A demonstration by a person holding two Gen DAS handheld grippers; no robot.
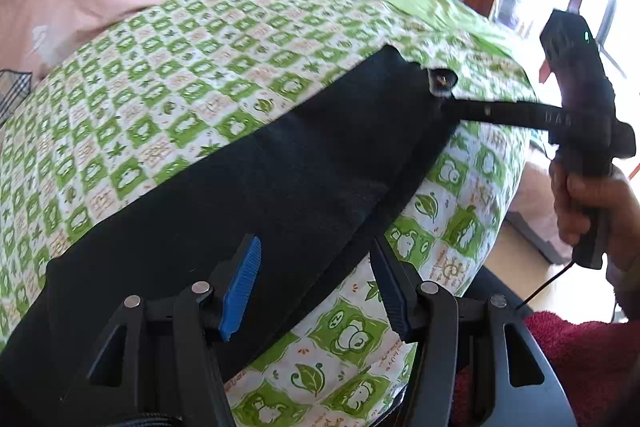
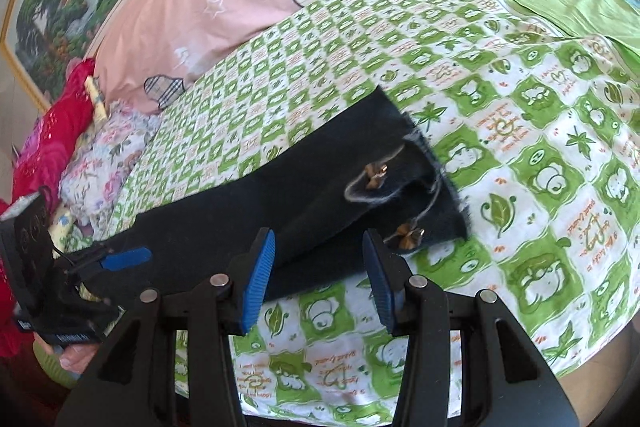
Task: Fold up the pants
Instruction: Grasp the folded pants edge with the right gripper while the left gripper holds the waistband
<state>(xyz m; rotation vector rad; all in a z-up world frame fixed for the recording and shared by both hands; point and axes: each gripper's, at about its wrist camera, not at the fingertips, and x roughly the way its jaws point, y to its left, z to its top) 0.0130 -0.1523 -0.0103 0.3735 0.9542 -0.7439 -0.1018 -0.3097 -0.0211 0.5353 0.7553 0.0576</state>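
Left gripper (image 1: 316, 287) hovers bottom centre with its jaws apart and empty, dark pants (image 1: 240, 195) running diagonally from lower left up to upper right. Right gripper (image 2: 318, 281) also looks spread, nothing pinched I think, nearest the frayed hems (image 2: 420, 187).

Both tools share one build: black plastic linkage arms, each hinge capped by a round silver pin, ending in ribbed blue pads. On the left gripper (image 1: 316, 287), a thin black cable trails off just right of its rightmost silver pin. Past that cable, the right gripper (image 1: 452, 107) shows as a black pistol-style body with pale embossed lettering on its long finger, a small green light near its top and a red tab beside it, gripped by a hand (image 1: 592, 207). Below that hand lies a deep red, fuzzy sleeve (image 1: 576, 355).
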